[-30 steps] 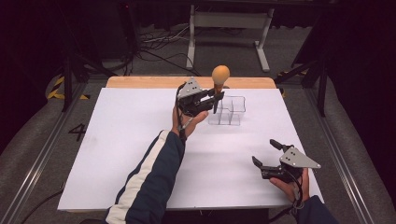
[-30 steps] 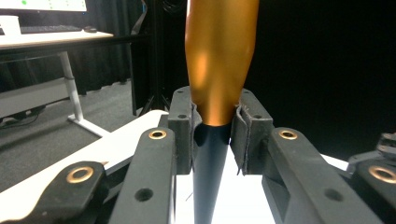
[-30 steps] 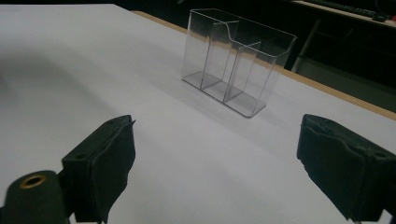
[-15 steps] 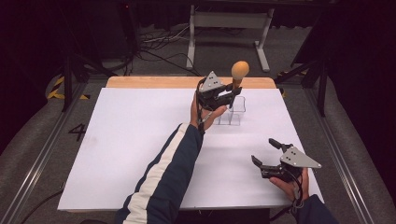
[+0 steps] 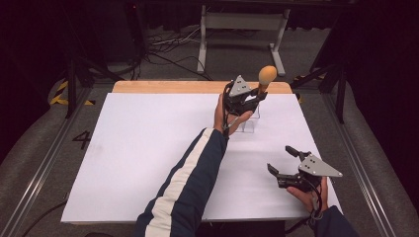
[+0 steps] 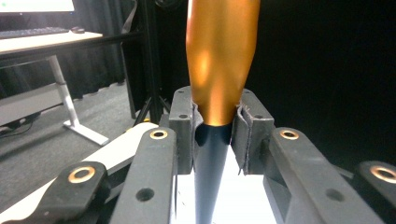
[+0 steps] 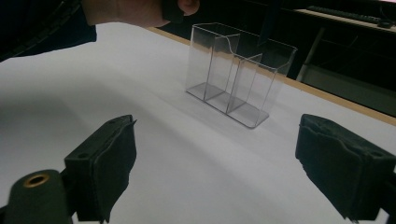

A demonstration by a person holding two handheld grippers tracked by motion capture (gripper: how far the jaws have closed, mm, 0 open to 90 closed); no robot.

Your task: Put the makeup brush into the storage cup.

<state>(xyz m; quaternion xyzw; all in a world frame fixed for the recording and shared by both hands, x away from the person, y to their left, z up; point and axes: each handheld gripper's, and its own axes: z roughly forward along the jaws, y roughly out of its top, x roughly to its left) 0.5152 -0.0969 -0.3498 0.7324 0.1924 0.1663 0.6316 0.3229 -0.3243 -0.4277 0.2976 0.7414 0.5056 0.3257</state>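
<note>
Carried rightward across the far part of the table since the earlier frames, the left gripper (image 5: 251, 98) now hangs above the clear organizer (image 5: 245, 121), where a second ago it was over the box's left side. Its jaws are clamped on a tool (image 5: 265, 79) with an orange, bulbous wooden handle and a dark shaft; in the left gripper view the pads press on the tool (image 6: 219, 70) right where orange meets the dark part, the handle rising above the jaws and the shaft running down below them. From the high view the tool stands nearly upright, leaning slightly to the right, its rounded top well above the gripper.

In the right gripper view the organizer (image 7: 238, 74) is a transparent box with upright dividers forming several compartments, standing on the white table (image 5: 148, 148) near its far wooden edge. A dark tip shows just above its far side; which compartment it is over I cannot tell.

Near the front right corner, the right gripper (image 5: 284, 160) has kept its place, jaws spread wide with nothing between them, pointing toward the organizer
</note>
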